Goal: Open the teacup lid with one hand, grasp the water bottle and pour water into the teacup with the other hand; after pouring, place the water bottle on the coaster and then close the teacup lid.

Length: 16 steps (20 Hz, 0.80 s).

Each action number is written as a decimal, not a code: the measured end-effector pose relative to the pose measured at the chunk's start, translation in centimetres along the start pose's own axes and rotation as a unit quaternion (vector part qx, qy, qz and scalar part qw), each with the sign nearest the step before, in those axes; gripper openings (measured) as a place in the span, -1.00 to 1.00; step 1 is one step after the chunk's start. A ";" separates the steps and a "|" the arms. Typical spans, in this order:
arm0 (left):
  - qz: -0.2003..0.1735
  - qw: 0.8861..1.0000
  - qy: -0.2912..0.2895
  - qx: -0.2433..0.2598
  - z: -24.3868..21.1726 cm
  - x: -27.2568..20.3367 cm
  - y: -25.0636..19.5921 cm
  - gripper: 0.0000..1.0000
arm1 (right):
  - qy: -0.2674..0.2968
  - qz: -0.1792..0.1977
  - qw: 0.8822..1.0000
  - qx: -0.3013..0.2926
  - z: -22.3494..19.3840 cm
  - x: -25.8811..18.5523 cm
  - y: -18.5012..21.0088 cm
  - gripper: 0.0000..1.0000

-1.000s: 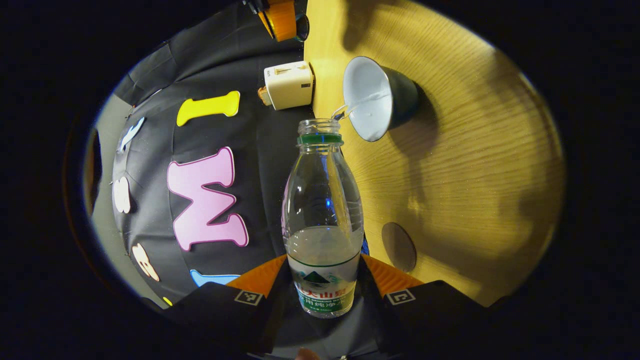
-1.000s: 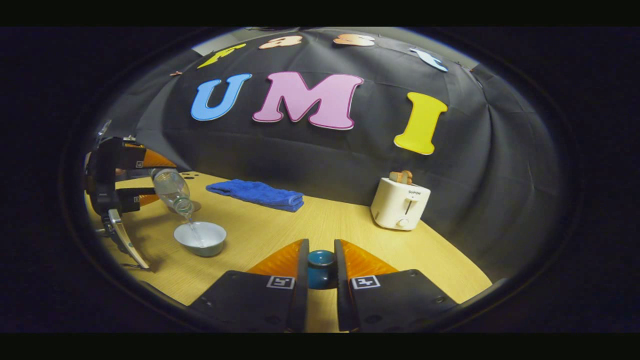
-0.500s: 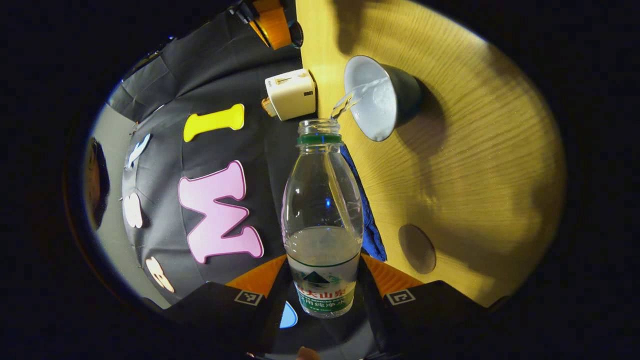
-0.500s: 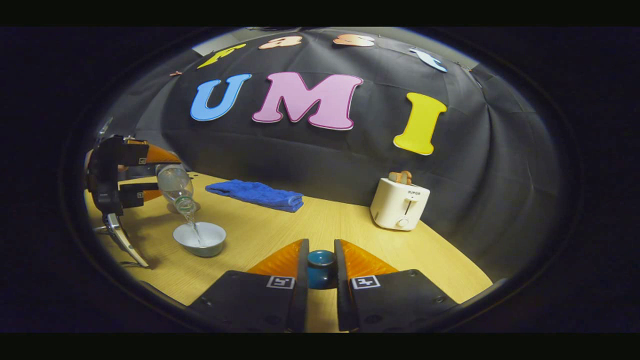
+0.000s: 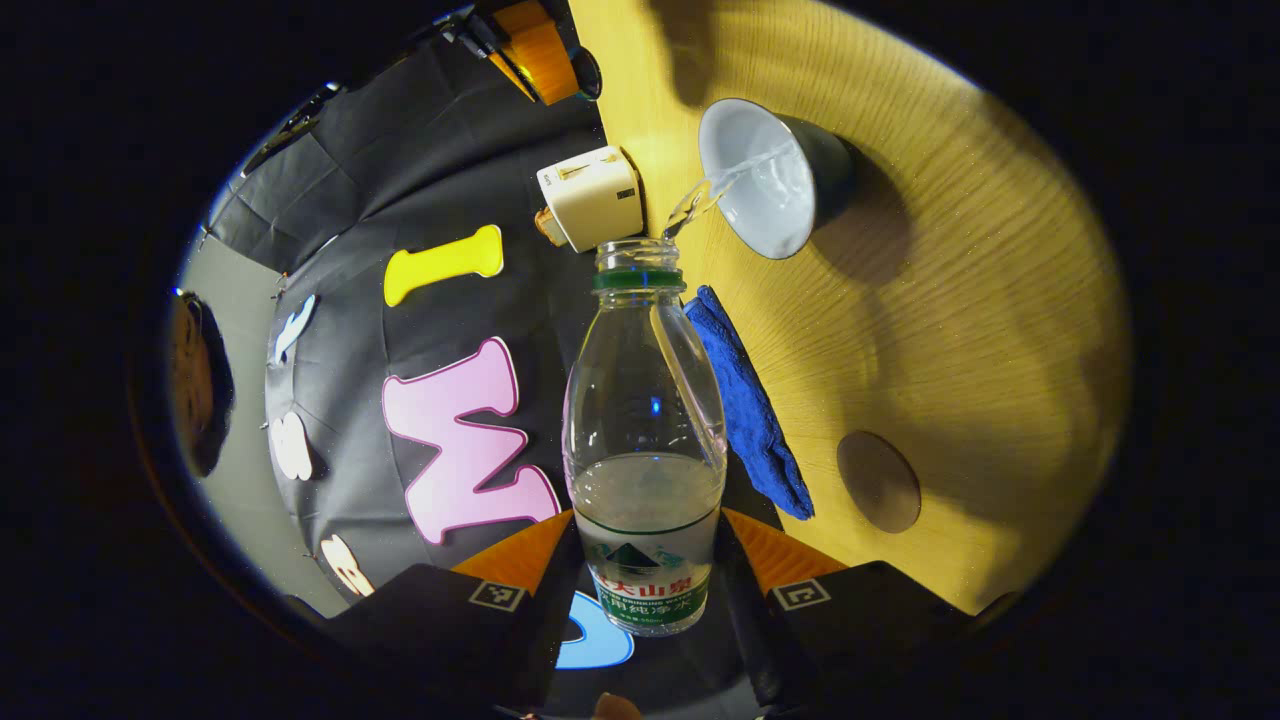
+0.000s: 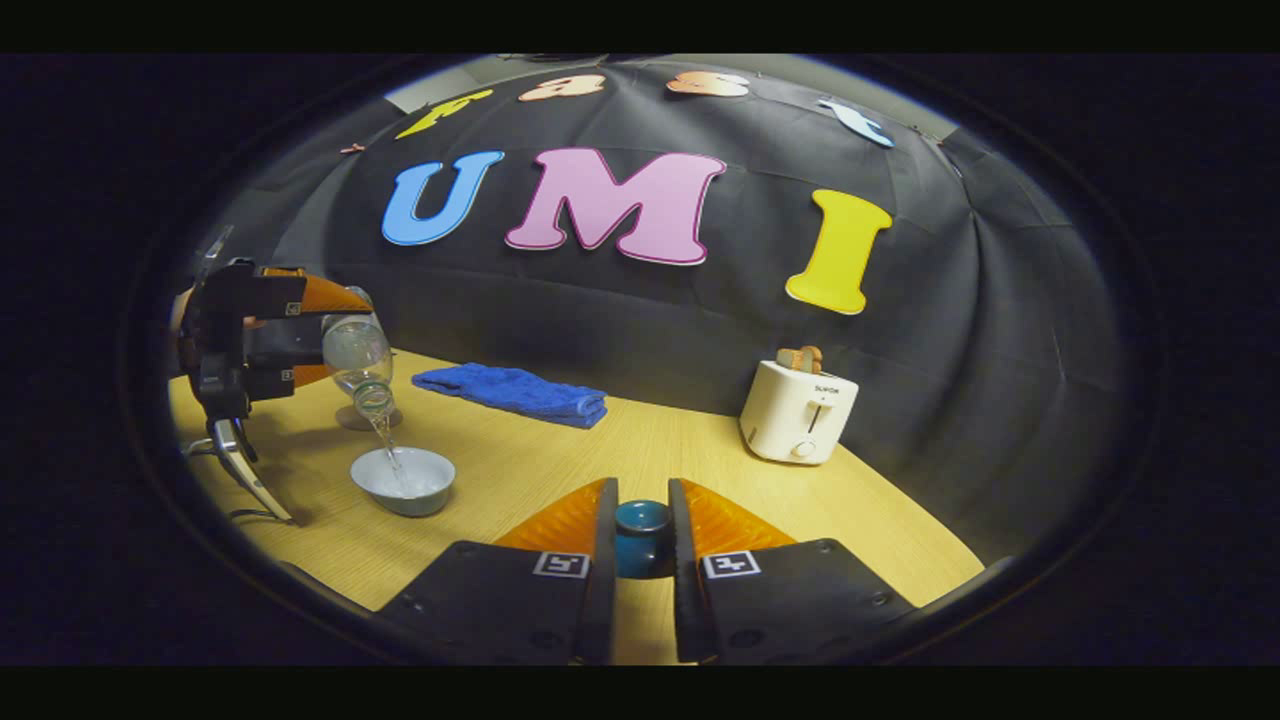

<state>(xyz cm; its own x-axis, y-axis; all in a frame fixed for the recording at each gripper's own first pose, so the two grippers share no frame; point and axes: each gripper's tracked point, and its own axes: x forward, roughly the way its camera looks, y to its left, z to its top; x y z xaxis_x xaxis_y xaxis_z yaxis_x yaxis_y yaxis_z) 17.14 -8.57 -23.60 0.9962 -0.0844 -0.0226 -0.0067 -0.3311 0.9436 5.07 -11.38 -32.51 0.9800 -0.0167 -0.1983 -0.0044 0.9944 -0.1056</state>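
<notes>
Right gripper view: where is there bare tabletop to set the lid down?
Bare wood runs between the teacup and the toaster, in front of the blue towel. It is crowded at the left, where the left gripper tilts the water bottle over the cup, beside the coaster.

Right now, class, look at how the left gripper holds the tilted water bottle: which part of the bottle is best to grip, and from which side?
Grip the water bottle low on its straight labelled body, coming from behind its base as the left gripper does. The shoulder above tapers, and this hold keeps the mouth free over the teacup.
</notes>
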 end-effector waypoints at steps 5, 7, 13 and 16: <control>0.020 0.999 -0.022 0.022 0.3 0.4 1.3 0.48 | -0.003 -0.002 1.000 0.000 0.2 -0.2 -0.2 -0.48; 0.030 0.999 -0.026 0.032 0.2 0.8 1.7 0.48 | -0.005 -0.003 1.000 0.002 0.1 -0.3 -0.4 -0.39; 0.074 0.995 -0.046 0.057 0.3 1.0 3.4 0.48 | -0.008 -0.004 1.000 0.003 0.2 -0.2 -0.4 -0.48; 0.099 0.991 -0.056 0.064 0.6 1.0 4.3 0.48 | -0.010 -0.004 1.000 0.003 0.4 -0.3 -0.5 -0.48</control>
<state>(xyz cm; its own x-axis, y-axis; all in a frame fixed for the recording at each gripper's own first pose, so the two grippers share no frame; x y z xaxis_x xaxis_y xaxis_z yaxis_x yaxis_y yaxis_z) 18.08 -10.66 -19.81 0.9585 -0.2605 0.1163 -0.2198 -0.4143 0.8832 4.81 -11.88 -32.02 0.9837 -0.0233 -0.1785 0.0050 0.9947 -0.1023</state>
